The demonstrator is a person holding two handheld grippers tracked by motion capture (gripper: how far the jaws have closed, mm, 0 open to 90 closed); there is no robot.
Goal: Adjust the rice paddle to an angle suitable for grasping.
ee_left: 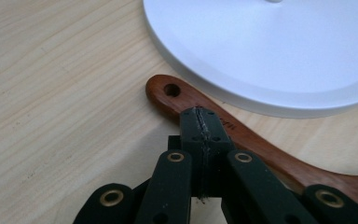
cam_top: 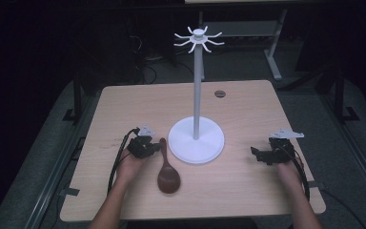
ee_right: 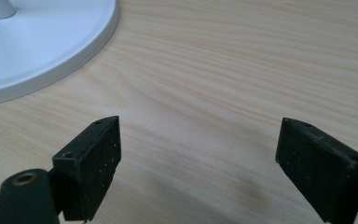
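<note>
Here the left gripper [ee_left: 200,126] has its jaws pressed together, pad against pad, and they sit over the handle of the wooden spoon [cam_top: 167,169]. From the left gripper view I cannot tell if they pinch the handle or only rest above it. The spoon lies flat on the table [cam_top: 124,109], its handle end with the small hole just beside the round base of the white stand [cam_top: 196,140], its bowl toward the person. The right gripper [ee_right: 198,163] is apart, jaws wide, with nothing between them, over bare wood.

I think the main risk is a weak hold: closed jaws on a thin, smooth handle can slide off, and the spoon would drop or turn. A lift straight toward the stand may also knock the handle against the base edge, because they lie so close.

There is free room on the left side of the table and toward the near edge. The hooks [cam_top: 199,39] at the top are high, so the way up beside the pole is open.
</note>
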